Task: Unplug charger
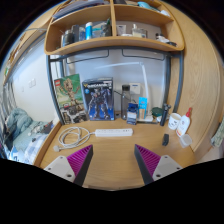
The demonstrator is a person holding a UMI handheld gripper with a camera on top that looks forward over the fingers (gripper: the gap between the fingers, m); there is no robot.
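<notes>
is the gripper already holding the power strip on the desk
No. The gripper is open with nothing between its fingers, and the white power strip lies on the desk just ahead of them.

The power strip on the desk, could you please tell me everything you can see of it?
The power strip is a long white bar, plastic by its look, lying flat on the wooden desk before two upright boxes. A coiled white cable lies beside one end. It sits beyond the open claw, untouched by it. Any plugs are too small to tell.
</notes>
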